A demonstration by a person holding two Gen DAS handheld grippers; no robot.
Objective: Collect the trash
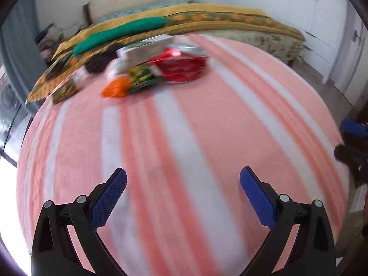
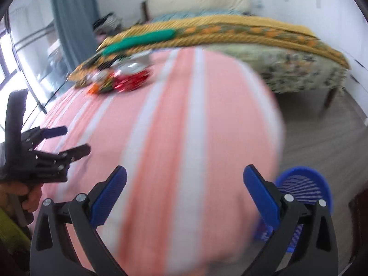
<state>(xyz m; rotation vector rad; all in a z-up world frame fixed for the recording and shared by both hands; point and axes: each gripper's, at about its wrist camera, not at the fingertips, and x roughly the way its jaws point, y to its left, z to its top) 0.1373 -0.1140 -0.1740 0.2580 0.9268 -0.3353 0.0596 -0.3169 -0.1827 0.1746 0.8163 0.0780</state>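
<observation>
A blurred heap of trash lies at the far side of the pink-and-white striped bed sheet [image 1: 184, 126]. It holds a red foil wrapper [image 1: 181, 66], an orange wrapper [image 1: 115, 88], a green-yellow packet [image 1: 142, 77] and a silvery box [image 1: 142, 50]. My left gripper [image 1: 182, 172] is open over the bare sheet, well short of the heap, with nothing between its blue pads. My right gripper [image 2: 185, 170] is open too and empty, over the sheet's near right corner. From the right wrist view the heap [image 2: 124, 78] sits far left and the left gripper [image 2: 73, 140] is at the left edge.
A blue slatted basket [image 2: 303, 184] stands on the floor beside the bed's right corner. A yellow patterned blanket [image 1: 207, 18] with a green roll [image 1: 119, 32] on it lies behind the heap. Windows and a grey curtain [image 2: 69, 23] are on the left.
</observation>
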